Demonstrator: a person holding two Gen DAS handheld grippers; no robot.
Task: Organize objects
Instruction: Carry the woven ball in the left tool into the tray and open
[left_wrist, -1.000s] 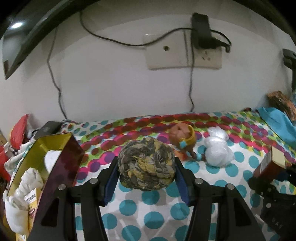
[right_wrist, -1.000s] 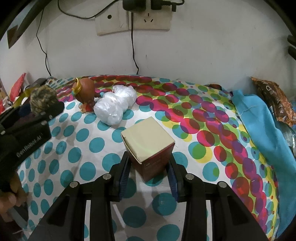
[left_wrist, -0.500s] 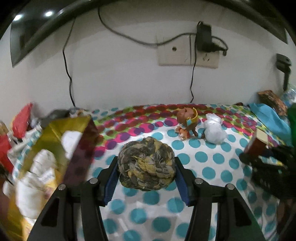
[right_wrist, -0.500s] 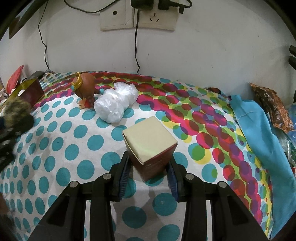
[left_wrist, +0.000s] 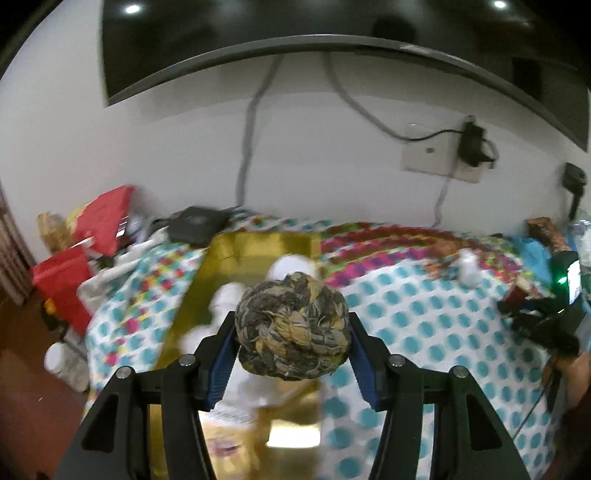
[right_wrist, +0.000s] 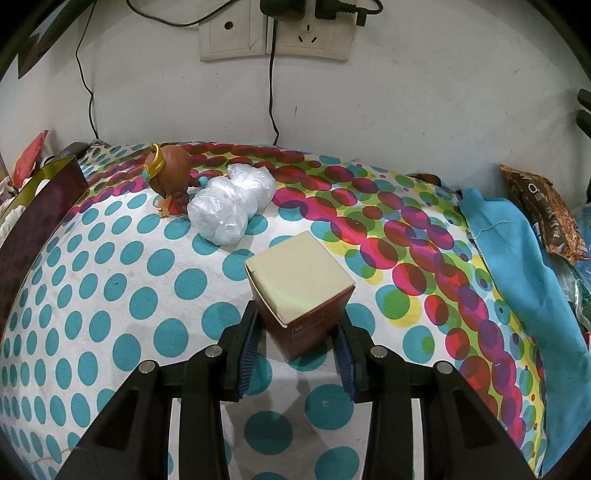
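My left gripper (left_wrist: 292, 345) is shut on a round ball of braided, dried brown-yellow leaves (left_wrist: 293, 326), held in the air above an open gold-lined box (left_wrist: 255, 251) that holds white bundles. My right gripper (right_wrist: 297, 345) is shut on a small carton (right_wrist: 301, 284) with a cream top and dark red sides, resting on the dotted cloth (right_wrist: 110, 280). In the right wrist view a brown round figurine (right_wrist: 168, 173) and a clear plastic-wrapped bundle (right_wrist: 231, 205) lie beyond the carton, and the box's dark red wall (right_wrist: 35, 218) shows at the left edge.
A white wall with sockets (right_wrist: 275, 37) and hanging cables closes the back. A blue cloth (right_wrist: 513, 258) and a brown snack bag (right_wrist: 543, 206) lie at the right. Red packets (left_wrist: 99, 218) and a black device (left_wrist: 194, 223) crowd the left of the box. A dark screen (left_wrist: 295, 37) hangs above.
My left gripper has carried the leaf ball left and upward, from over the dotted cloth to above the gold box. The right gripper and its carton have stayed put.
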